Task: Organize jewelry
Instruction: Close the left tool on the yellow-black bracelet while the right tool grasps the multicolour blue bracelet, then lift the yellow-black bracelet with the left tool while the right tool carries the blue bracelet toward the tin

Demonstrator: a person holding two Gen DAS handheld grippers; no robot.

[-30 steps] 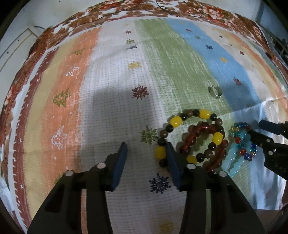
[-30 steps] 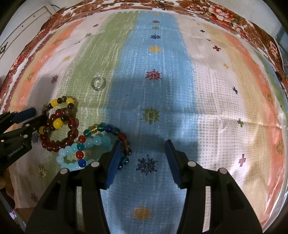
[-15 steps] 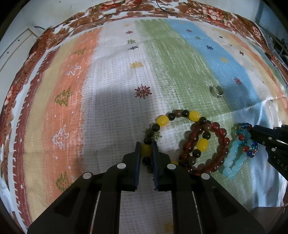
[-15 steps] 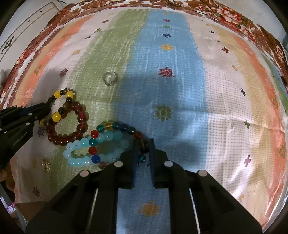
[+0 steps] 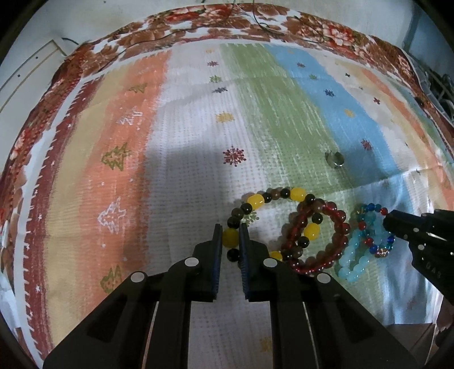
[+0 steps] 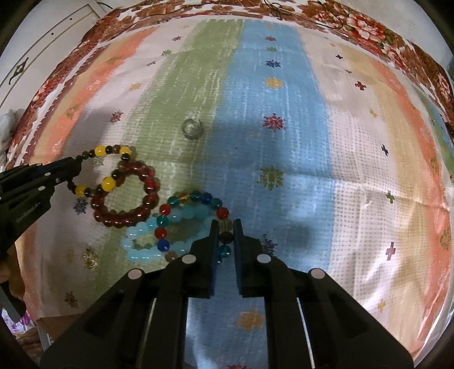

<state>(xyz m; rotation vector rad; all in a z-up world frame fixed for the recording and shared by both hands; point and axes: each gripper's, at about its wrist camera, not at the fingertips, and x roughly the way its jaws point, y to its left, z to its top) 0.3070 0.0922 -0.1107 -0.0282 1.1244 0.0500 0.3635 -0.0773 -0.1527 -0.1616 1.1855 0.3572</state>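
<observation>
Striped cloth [image 5: 198, 147] underneath; left fingers [image 5: 217, 241] pinching yellow-bead bracelet [image 5: 256, 201], right fingers [image 6: 213, 237] pinching multicolored bracelet [image 6: 195, 198]. Draw apart slowly, clear of red bracelet [image 6: 147, 187].

Home: floral bedsheet [image 5: 255, 21], striped cloth [image 6: 269, 113].

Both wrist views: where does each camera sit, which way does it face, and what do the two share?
Left wrist: sits on the left gripper, looking forward and down at the striped cloth; its own fingers are shut on the yellow-and-brown bracelet, and the right gripper enters from the right.
Right wrist: sits on the right gripper, shut on the multicoloured bracelet; the left gripper enters from the left.
Shared: the dark red bracelet, pale blue bracelet and small ring.
</observation>
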